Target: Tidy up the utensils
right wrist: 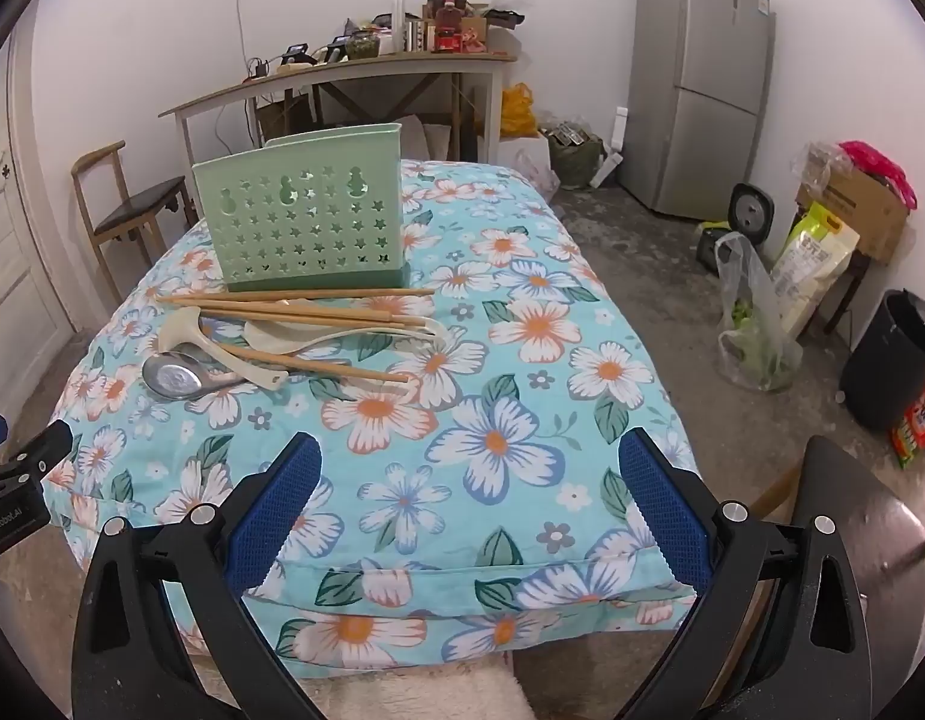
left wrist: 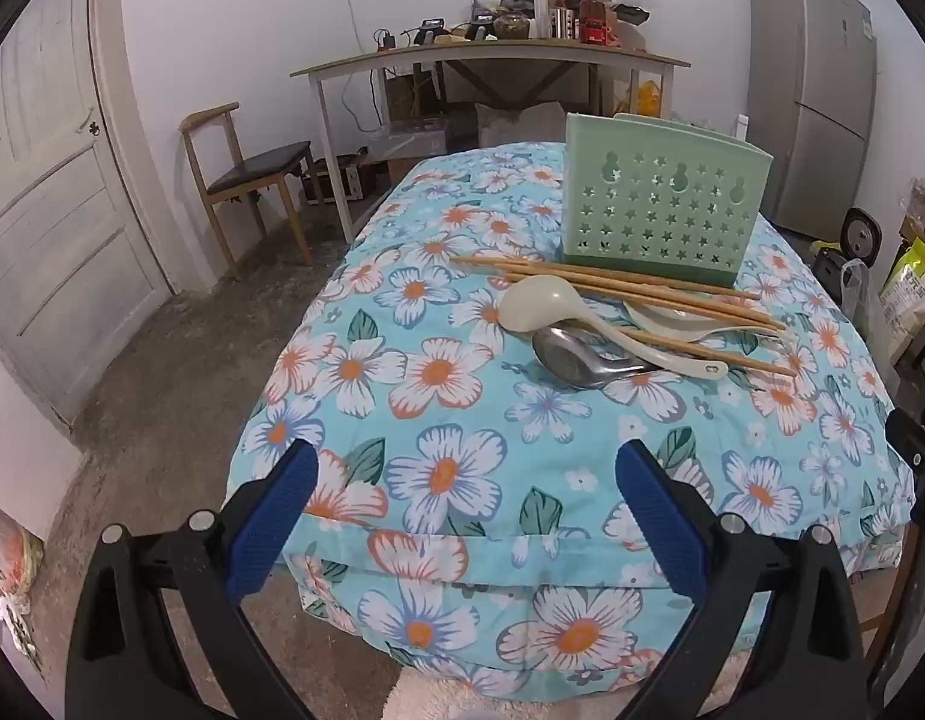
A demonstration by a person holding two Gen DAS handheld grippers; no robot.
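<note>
Left tool [left wrist: 465,483] is spread wide with nothing in it, hanging over the near edge of the floral-cloth surface [left wrist: 438,468]. Further back, the steel spoon [left wrist: 573,360], cream ladle [left wrist: 546,303] and chopsticks [left wrist: 630,285] are piled just in front of the green holder [left wrist: 660,204]. Right tool [right wrist: 471,483] is spread wide too, well short of the pile.

Both views are evenly lit by soft indoor light with a slightly cool, bluish tone. Shadows are weak and there is no strong glare; only the metal spoon [left wrist: 567,360] shows a small bright reflection. Focus is sharp in the centre. The fisheye lens bends straight lines strongly near the edges, and the corners are black.
</note>
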